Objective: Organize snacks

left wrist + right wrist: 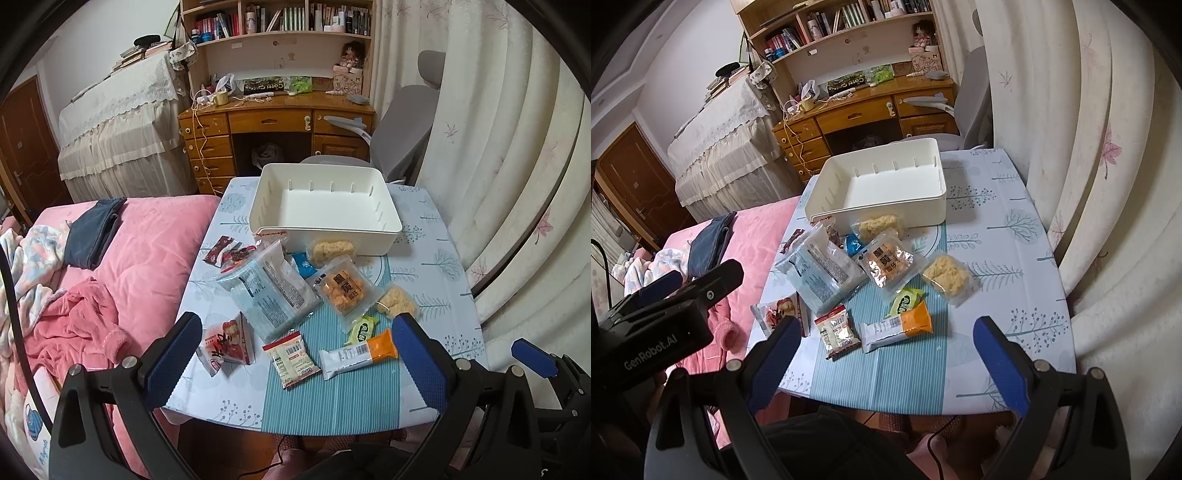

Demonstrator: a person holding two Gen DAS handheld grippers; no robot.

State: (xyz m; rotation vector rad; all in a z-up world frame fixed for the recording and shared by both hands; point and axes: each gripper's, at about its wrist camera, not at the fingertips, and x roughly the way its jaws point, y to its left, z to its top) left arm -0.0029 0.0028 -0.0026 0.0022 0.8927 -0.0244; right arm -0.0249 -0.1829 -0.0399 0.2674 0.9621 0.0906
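Note:
An empty white bin (325, 225) (886, 206) stands at the far end of the small table (443, 280) (1015, 236). Several snack packs lie in front of it: a large pale blue pack (266, 288) (820, 269), an orange cracker pack (345, 290) (890, 264), an orange-and-white bar (358, 354) (897, 326), a red-and-white packet (291, 360) (836, 330) and a red pack (227, 345) (775, 310). My left gripper (295, 343) is open above the near snacks. My right gripper (882, 343) is open over the table's near edge.
A pink bed (122, 280) with clothes lies left of the table. A curtain (498, 166) hangs close on the right. A wooden desk (273, 125) with shelves and a grey chair (402, 125) stand behind the table. My left gripper's body (665, 317) shows at the right view's left.

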